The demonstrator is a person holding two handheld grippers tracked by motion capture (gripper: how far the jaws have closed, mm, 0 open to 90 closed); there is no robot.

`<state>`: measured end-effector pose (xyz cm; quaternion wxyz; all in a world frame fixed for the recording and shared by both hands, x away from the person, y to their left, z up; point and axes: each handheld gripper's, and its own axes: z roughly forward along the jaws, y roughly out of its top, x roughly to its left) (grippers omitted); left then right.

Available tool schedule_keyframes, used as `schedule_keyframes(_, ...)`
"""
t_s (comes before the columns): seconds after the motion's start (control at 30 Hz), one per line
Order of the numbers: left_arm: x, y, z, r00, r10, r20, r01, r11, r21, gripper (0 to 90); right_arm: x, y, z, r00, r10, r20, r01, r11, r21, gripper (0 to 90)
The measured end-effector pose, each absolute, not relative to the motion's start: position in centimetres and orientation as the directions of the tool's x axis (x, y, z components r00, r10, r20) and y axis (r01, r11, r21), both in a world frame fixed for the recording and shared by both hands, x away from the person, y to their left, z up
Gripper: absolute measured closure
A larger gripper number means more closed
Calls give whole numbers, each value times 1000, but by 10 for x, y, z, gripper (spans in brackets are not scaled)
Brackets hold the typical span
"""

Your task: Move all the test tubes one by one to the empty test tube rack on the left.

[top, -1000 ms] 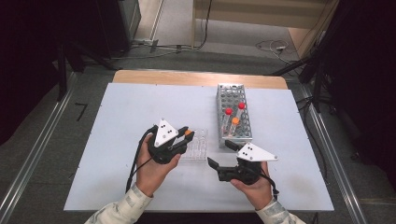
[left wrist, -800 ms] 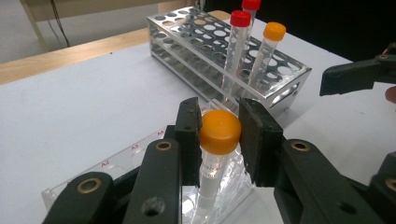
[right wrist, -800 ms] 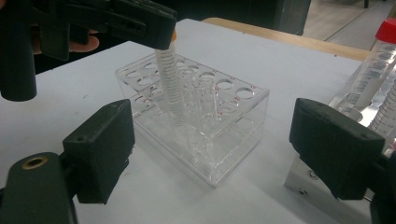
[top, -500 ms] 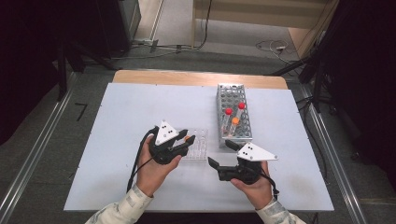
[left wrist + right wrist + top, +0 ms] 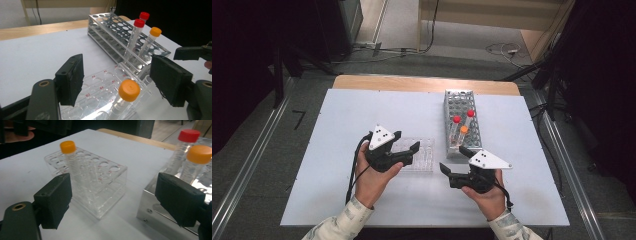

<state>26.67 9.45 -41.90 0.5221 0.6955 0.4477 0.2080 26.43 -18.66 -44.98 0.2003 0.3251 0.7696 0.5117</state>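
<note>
Left hand-held gripper [image 5: 117, 80] had just been opening, jaws clear of the orange-capped tube [image 5: 126, 93] standing in the clear rack [image 5: 419, 155]. Right hand-held gripper [image 5: 112, 200] was released, empty.

Both grippers are chunky black plastic things. The left gripper [image 5: 403, 141] and right gripper [image 5: 452, 160] each carry a pale grey three-cornered plate on top with small dark holes in it. The jaws end in flat, matte black rectangular pads with a brass-ringed screw hole lower down. Black cables trail back. Sleeves are light, faintly patterned.
</note>
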Motion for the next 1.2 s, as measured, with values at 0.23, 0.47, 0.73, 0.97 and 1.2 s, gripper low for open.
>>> schedule_keyframes(0.23,266,94,-418,510,842,-177,397,-48,916,270,278,-196,-452,-660,750,28,316,245,916,137)
schedule_keyframes(0.47,265,94,-417,507,842,-183,392,-37,919,269,293,-200,-456,-605,796,26,339,228,913,156)
schedule_keyframes(0.73,266,93,-418,508,842,-180,393,-40,919,261,308,-201,-456,-558,830,8,344,223,912,214)
schedule_keyframes(0.97,266,93,-418,511,840,-183,395,-40,918,262,319,-206,-457,-540,842,5,337,211,918,336)
schedule_keyframes(1.2,266,93,-418,512,839,-183,395,-41,918,263,328,-206,-462,-540,842,0,336,215,917,470)
